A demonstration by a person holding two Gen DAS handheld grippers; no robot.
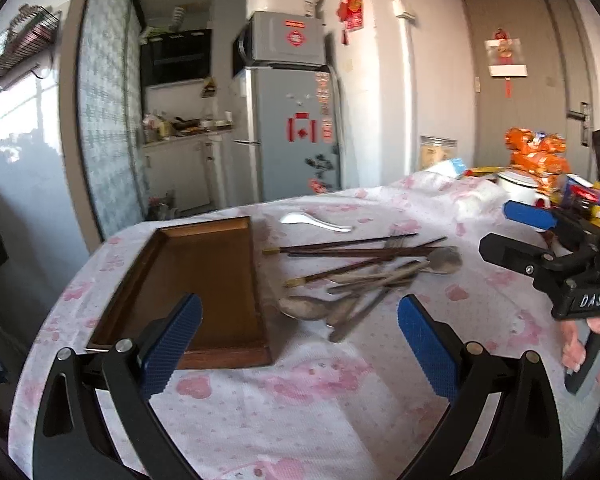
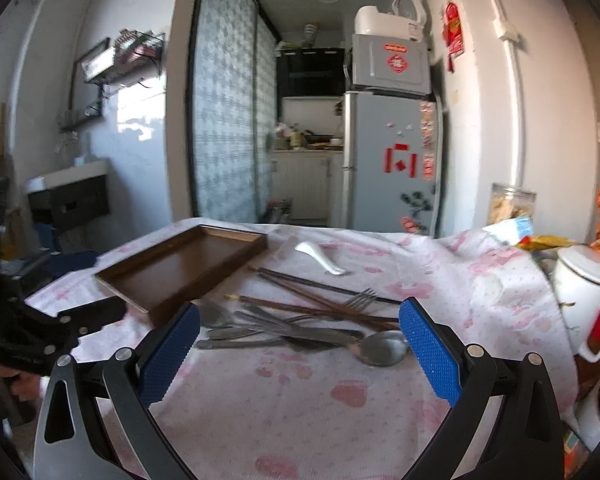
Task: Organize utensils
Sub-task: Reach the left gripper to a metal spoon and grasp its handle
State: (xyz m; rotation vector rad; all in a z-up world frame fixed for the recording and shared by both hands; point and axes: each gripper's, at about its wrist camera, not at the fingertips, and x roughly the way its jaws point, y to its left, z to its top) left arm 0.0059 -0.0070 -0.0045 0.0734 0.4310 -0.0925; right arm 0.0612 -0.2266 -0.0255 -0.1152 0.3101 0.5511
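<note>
Both claws were held wide and empty above the cloth-covered table (image 2: pixel 300 412): the left gripper (image 1: pixel 300 344) near the wooden tray (image 1: pixel 204 280), the right gripper (image 2: pixel 300 344) just short of the utensil pile (image 2: pixel 296 324). Nothing had been placed in the tray, which lay bare at the left of the heap. The pile was tangled: dark chopsticks (image 2: pixel 320 292) were crossed over a fork (image 2: pixel 362 298), with a metal spoon (image 2: pixel 384 350) and several knives or handles lying across one another. A white ceramic spoon (image 2: pixel 320 258) lay apart, beyond the heap.

The main risk was judged to be the overlap. If one piece were pinched where it crossed another, two could be lifted together, or neighbours dragged and scattered. Thin, flat metal on soft cloth could be missed or slip from the pads, and the cloth itself might be caught and pulled. The right-hand clutter, a white pot (image 2: pixel 580 280) included, could be struck by a wide swing
</note>
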